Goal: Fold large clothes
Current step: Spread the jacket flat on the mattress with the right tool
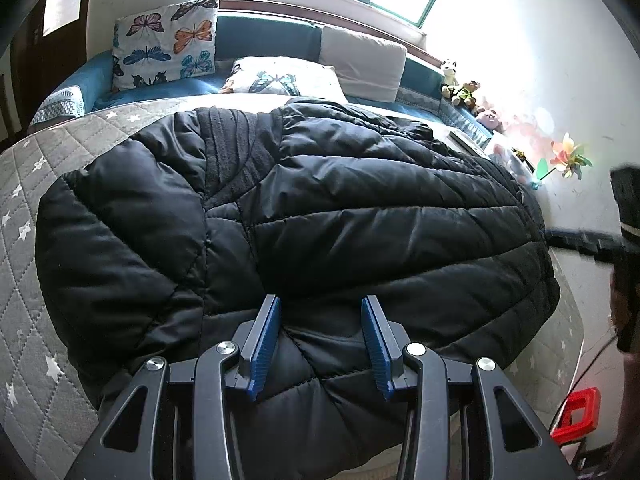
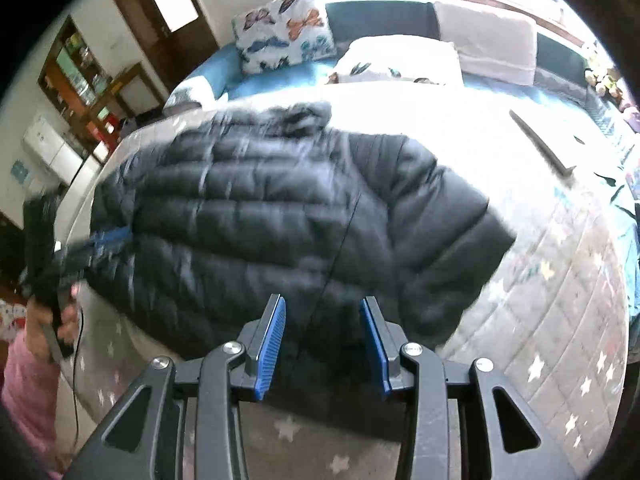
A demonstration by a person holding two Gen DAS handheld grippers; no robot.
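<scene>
A black puffer jacket [image 1: 320,200] lies spread across the grey star-patterned bed cover [image 1: 24,280]. My left gripper [image 1: 321,300] sits on its near part. The blue pads stand a little apart with puckered padding filling the gap, shut on it. In the right wrist view the jacket [image 2: 260,208] is blurred. My right gripper [image 2: 322,300] is over its near edge, where dark fabric fills the gap between the pads. The left gripper [image 2: 108,240] shows at the jacket's left edge, held by a hand with a pink sleeve [image 2: 24,380]. The right gripper [image 1: 624,208] appears as a dark blur at the far right.
Butterfly pillows [image 1: 168,44] and a plain cushion [image 1: 360,64] line the head of the bed under a window. Soft toys [image 1: 460,88] and a paper pinwheel [image 1: 568,156] stand along the right wall. A red object [image 1: 576,416] lies beside the bed. Shelves [image 2: 80,68] stand left.
</scene>
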